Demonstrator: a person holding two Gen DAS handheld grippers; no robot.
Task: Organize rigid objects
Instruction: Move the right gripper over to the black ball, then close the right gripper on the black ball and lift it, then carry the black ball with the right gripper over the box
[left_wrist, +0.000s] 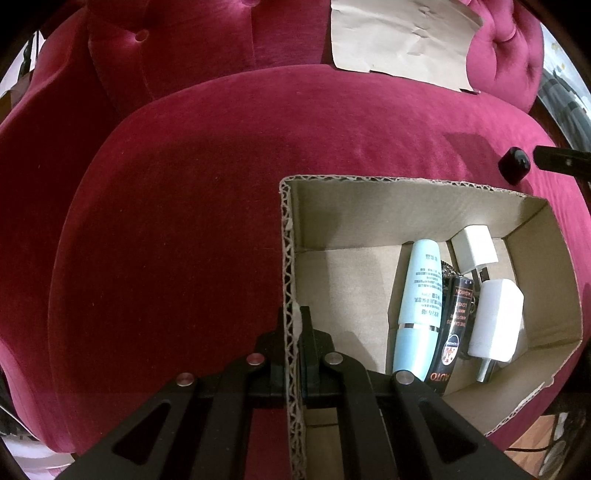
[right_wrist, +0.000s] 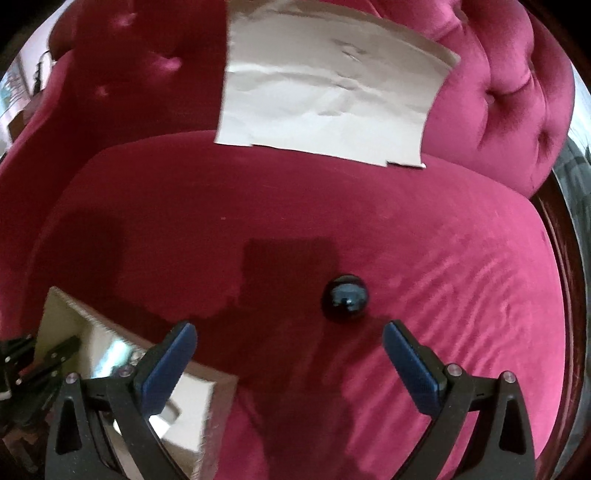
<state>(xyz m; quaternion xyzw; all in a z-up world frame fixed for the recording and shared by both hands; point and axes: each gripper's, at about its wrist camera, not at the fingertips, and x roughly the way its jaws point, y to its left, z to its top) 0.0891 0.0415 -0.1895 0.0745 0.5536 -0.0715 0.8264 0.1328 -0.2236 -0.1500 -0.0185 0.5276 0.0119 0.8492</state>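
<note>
Holding the cardboard box (left_wrist: 406, 192) steady, my left gripper (left_wrist: 293, 328) has its fingers clenched on the box's near wall. My right gripper (right_wrist: 288, 343) hangs with fingers spread wide and nothing between them. The small black rounded object (right_wrist: 345, 301) sits on the red sofa cushion (right_wrist: 443, 258), just ahead of the right fingers and slightly toward the right one, so that hand is nearer. It looks roundish, with no long axis or heading I can make out.

Open red cushion (right_wrist: 424, 258) ahead of the right gripper (right_wrist: 288, 339), only the black ball (right_wrist: 345, 301) just beyond its fingertips. Cardboard box (right_wrist: 207, 398) crowds its left finger.
</note>
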